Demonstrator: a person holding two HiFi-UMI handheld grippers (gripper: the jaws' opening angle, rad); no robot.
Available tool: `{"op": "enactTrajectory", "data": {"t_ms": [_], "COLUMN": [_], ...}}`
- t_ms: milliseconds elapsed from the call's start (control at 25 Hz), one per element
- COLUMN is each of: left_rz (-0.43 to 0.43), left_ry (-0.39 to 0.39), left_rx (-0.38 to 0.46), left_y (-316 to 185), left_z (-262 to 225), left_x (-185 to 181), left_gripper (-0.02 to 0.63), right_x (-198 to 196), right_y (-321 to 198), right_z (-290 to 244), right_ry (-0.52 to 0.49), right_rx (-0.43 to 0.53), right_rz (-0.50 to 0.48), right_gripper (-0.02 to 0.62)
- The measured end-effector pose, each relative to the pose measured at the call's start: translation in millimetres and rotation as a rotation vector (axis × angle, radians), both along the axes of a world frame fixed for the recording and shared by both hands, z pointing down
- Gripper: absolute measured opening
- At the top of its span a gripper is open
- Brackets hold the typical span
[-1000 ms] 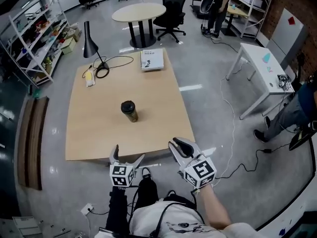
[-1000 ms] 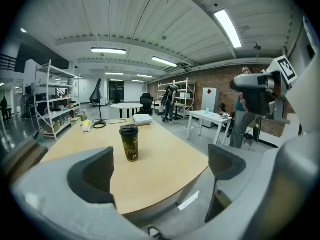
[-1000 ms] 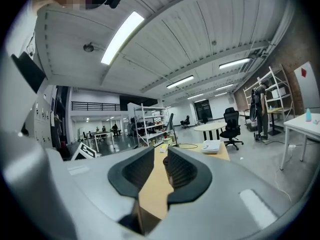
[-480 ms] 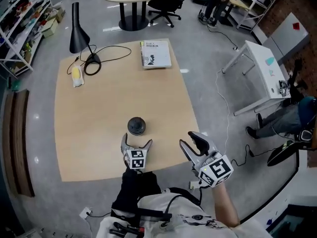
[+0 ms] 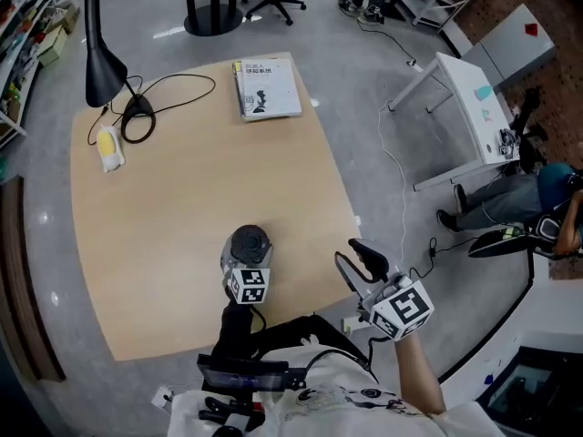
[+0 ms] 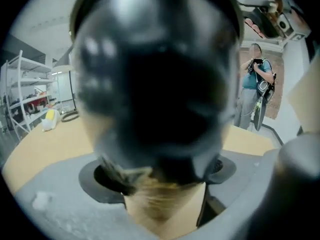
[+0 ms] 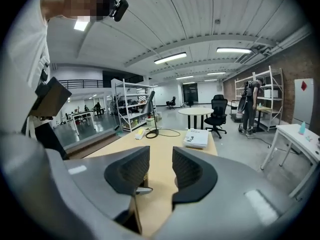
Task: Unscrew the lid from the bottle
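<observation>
A dark bottle with a black lid stands upright on the wooden table near its front edge. My left gripper reaches it from the front, its jaws closing on either side. In the left gripper view the bottle fills the picture and both pads touch its lower body. My right gripper hangs beyond the table's right front corner, apart from the bottle. Its jaws are closing, a narrow gap remains, and nothing lies between them.
At the table's far side are a black desk lamp with its looped cord, a yellow object and a book. A white table and a person are on the right, with a cable on the floor.
My left gripper moved forward over the table edge to the bottle, and its wide-open jaws closed around it. The right gripper stayed off the table's right front corner.
</observation>
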State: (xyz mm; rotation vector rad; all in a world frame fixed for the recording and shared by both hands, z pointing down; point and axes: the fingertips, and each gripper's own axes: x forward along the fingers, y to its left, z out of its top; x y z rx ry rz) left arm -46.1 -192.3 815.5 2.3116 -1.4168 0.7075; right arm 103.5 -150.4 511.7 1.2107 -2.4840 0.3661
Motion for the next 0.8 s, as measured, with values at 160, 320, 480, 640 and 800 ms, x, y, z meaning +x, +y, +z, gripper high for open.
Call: {"op": "enactTrajectory", "data": {"t_ms": [160,320,480,640,800], "left_rz": [0.061,0.112,0.195,0.259,0.373], "left_ry": [0.091,0.185,0.214,0.24,0.192], "left_rx": [-0.075,-0.007,0.126,0.213,0.256], "left_y": [-7,-10,-10,-3,18], "left_z": [-7,-68,-158,-234,-273], "left_x": [15,39,57,67,82], "left_gripper": [0.402,0.4,0.402,0.402,0.402], "right_x": [10,-1,-43,-95,-125], "right_y": [-2,-1,-9,-4,9], "right_z": [14,18,-13,-56,-78], "right_ry": [-0.003,-0.015,-0.064,-0.015,0.029], "right_rx": [-0.028,-0.029,0.013,0.062,0.151], "right_rz": [0.0,-0.097,-0.326,-0.643,-0.868], "right_gripper": [0.137,0.137,0.306,0.486,0.492]}}
